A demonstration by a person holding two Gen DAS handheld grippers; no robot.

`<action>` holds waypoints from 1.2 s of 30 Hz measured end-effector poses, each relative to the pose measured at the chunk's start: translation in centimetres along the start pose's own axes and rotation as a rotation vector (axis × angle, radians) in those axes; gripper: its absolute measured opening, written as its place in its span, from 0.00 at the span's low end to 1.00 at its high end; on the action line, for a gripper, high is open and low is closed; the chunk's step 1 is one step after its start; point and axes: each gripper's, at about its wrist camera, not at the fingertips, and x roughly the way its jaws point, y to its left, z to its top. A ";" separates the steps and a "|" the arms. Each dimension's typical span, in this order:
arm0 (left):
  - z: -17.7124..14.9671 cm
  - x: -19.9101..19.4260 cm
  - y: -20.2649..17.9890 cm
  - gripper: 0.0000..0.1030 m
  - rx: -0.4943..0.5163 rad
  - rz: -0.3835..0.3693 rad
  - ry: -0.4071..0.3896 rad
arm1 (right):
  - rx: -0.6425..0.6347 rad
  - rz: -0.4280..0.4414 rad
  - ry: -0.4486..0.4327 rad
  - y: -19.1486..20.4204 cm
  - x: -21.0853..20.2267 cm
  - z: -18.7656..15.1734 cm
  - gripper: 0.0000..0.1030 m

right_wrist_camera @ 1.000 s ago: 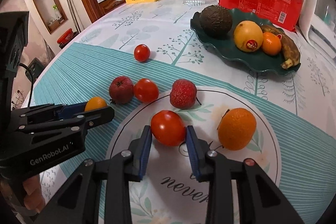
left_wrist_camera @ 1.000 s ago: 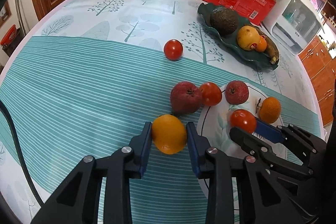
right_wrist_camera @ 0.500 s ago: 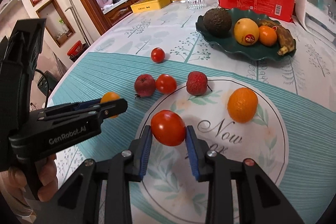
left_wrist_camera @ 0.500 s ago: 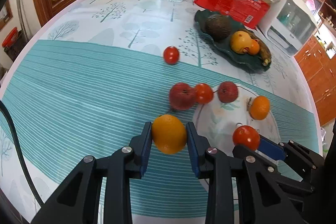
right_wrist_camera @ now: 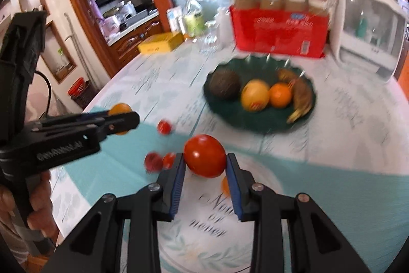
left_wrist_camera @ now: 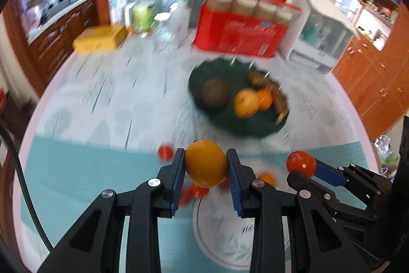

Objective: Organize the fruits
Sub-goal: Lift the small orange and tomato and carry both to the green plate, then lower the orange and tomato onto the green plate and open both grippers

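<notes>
My left gripper [left_wrist_camera: 205, 163] is shut on an orange [left_wrist_camera: 206, 162] and holds it high above the table. It also shows in the right wrist view [right_wrist_camera: 120, 119] at left. My right gripper [right_wrist_camera: 205, 156] is shut on a red tomato [right_wrist_camera: 204, 155], lifted above the white plate [right_wrist_camera: 255, 242]; the tomato shows in the left wrist view [left_wrist_camera: 300, 163] at right. The dark green fruit dish [right_wrist_camera: 230, 111] ahead holds an avocado [right_wrist_camera: 225, 85], a yellow fruit [right_wrist_camera: 255, 95], a small orange [right_wrist_camera: 280, 95] and a banana [right_wrist_camera: 301, 96]. Both views are blurred.
Loose red fruits [right_wrist_camera: 153, 161] and a small tomato [right_wrist_camera: 164, 126] lie on the teal cloth, and an orange [left_wrist_camera: 266, 178] lies on the plate. A red package [right_wrist_camera: 278, 35], white appliance [right_wrist_camera: 368, 32], bottles, a glass and a yellow box [right_wrist_camera: 161, 42] stand at the back.
Both grippers have risen and moved forward toward the green dish, each carrying its fruit. The table now looks farther below and the views are motion-blurred.
</notes>
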 end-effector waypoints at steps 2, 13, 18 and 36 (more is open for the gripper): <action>2.5 -0.5 -0.4 0.29 0.015 -0.040 -0.008 | 0.011 -0.009 -0.010 -1.0 -0.5 2.0 0.31; 13.1 0.2 -2.9 0.29 0.157 -0.112 -0.052 | 0.000 -0.076 -0.091 -5.0 -2.1 11.8 0.31; 15.8 4.0 -4.1 0.29 0.210 -0.120 -0.012 | 0.020 -0.071 -0.054 -6.6 0.9 14.7 0.31; 15.9 22.1 -3.5 0.30 0.164 -0.067 0.203 | 0.082 -0.102 0.188 -11.0 16.2 12.0 0.32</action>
